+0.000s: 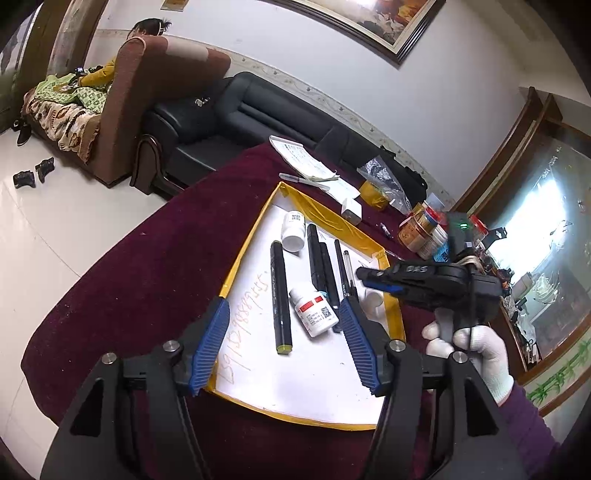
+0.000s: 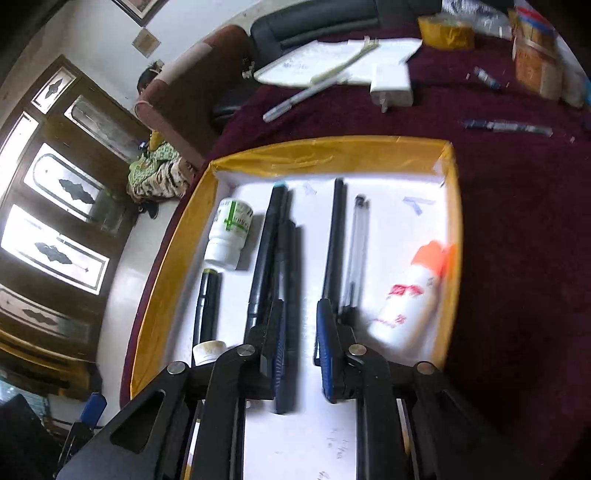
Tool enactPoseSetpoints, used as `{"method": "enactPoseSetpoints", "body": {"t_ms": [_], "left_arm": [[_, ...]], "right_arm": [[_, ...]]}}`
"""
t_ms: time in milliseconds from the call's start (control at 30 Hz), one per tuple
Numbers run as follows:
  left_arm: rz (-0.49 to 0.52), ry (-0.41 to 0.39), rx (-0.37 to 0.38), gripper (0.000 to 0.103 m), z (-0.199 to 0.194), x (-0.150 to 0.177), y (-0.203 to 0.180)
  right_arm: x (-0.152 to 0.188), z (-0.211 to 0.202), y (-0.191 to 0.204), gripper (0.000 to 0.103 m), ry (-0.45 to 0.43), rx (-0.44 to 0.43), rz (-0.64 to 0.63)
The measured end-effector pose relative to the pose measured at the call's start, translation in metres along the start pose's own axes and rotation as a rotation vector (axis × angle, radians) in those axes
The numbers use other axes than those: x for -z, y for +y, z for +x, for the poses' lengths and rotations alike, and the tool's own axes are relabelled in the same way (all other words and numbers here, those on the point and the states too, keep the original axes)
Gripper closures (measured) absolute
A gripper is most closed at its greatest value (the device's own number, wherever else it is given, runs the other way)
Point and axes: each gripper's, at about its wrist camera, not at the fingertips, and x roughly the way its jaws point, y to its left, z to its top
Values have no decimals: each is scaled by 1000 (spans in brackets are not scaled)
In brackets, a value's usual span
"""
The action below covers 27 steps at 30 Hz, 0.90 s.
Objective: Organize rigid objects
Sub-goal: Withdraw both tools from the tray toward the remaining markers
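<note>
A shallow white tray with a yellow taped rim (image 1: 240, 258) (image 2: 332, 151) lies on a maroon cloth. In it lie a black marker with a yellow end (image 1: 280, 295) (image 2: 207, 306), several black pens (image 1: 321, 266) (image 2: 269, 254), a clear pen (image 2: 356, 251), a green-label white bottle (image 1: 293, 230) (image 2: 229, 232), a red-label white bottle (image 1: 316, 314) and an orange-capped white bottle (image 2: 410, 295). My left gripper (image 1: 284, 347) is open and empty above the tray's near part. My right gripper (image 2: 299, 347) (image 1: 364, 275) is open low over the pens, empty.
Beyond the tray on the cloth lie a notebook (image 1: 303, 158), a silver pen (image 2: 299, 99), a white charger (image 2: 393, 86), a roll of yellow tape (image 2: 447, 31), a loose pen (image 2: 506, 126) and jars (image 1: 424, 229). A black sofa (image 1: 229, 110) stands behind the table.
</note>
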Motion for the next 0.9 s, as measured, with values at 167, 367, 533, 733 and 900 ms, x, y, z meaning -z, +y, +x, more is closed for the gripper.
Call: {"method": "enactPoseSetpoints", "body": {"t_ms": [167,367,533,733,900], "left_arm": [[9,8,1,42,0,2,-9],[68,1,37,32,-3,4,-39],[143,35,113,28,3,17,-78],[229,126,176,28,25,42,-126],[295,194,212,28,37,61,-163]], "right_arm": [[13,-62,-6,84,-165,8,-75],[63,-162,-42,1,-536,178,-163],[80,-215,-150,2,-464,247,27],[110,-268,-275,37,-379,423,260],[134,-269,-313,43,-334,407,333]]}}
